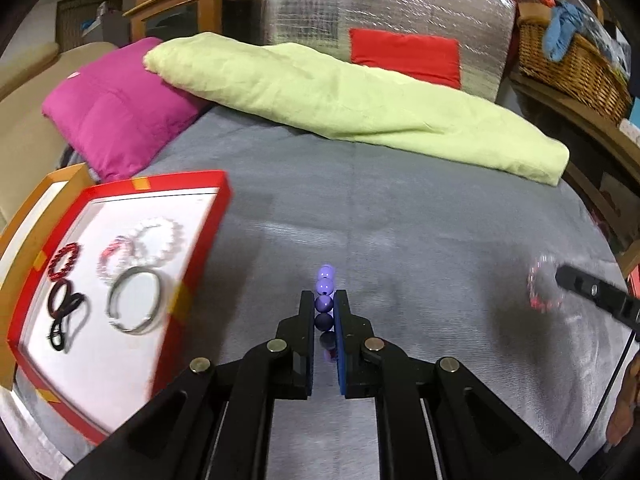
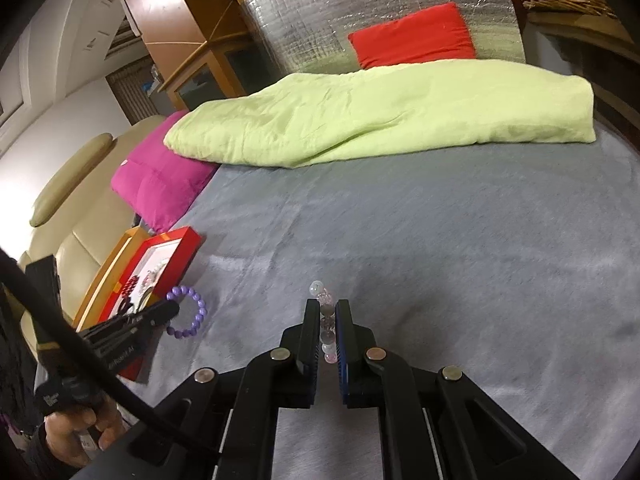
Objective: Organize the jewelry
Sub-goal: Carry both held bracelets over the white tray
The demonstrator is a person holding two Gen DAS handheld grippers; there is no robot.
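The left gripper (image 1: 324,300) has its jaws clenched on a purple round-bead bracelet (image 1: 325,280), held off the grey bedspread (image 1: 400,200) just right of the red-rimmed white-lined jewelry tray (image 1: 192,304). The right gripper (image 2: 325,308) grips a clear-and-pink glass-bead bracelet (image 2: 320,292), farther right of the tray.

Best carry the purple one over the rim first — then release on bare lining. In the tray already lie a red bead bracelet (image 1: 63,261), white bead bracelet (image 1: 160,236), silver bangle (image 1: 134,304) and black hair ties (image 1: 62,312) — avoid dropping onto them.

No legible text anywhere.
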